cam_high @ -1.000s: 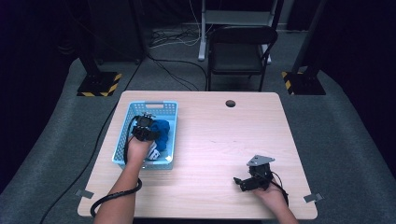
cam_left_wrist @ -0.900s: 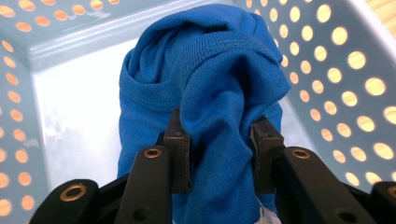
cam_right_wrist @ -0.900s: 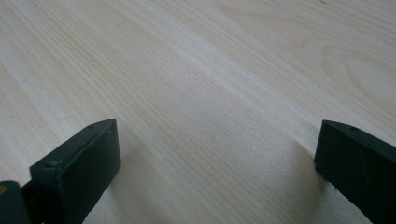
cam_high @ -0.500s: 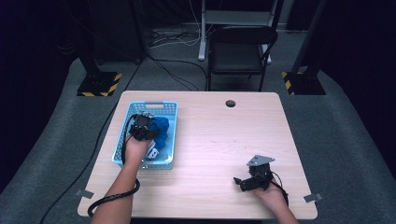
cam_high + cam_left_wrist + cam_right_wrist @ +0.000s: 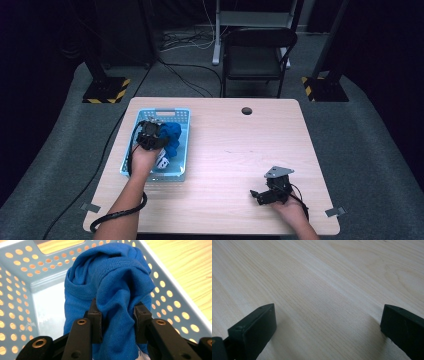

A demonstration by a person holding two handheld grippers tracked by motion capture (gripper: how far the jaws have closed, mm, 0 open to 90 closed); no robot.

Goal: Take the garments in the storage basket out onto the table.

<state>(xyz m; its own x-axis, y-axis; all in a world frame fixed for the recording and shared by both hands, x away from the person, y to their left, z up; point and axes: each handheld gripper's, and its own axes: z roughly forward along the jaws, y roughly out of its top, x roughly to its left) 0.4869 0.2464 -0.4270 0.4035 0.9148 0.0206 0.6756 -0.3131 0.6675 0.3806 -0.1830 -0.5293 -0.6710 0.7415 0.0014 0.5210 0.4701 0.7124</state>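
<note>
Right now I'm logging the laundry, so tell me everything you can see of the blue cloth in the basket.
The blue cloth looks like soft knit jersey with a stitched hem, bunched into a crumpled, folded mound. It sits inside the light blue perforated basket, near its far end. The left claw is shut on a fold of it, pads pressing from both sides. Something white lies just beneath it.

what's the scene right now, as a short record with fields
work in hand: lifting blue cloth out of light blue basket
left gripper: shut on a fold of the cloth, over the basket
right gripper: open, nothing between the jaws, low over the table
also in basket: a white item, partly hidden
behind table: black chair
</note>
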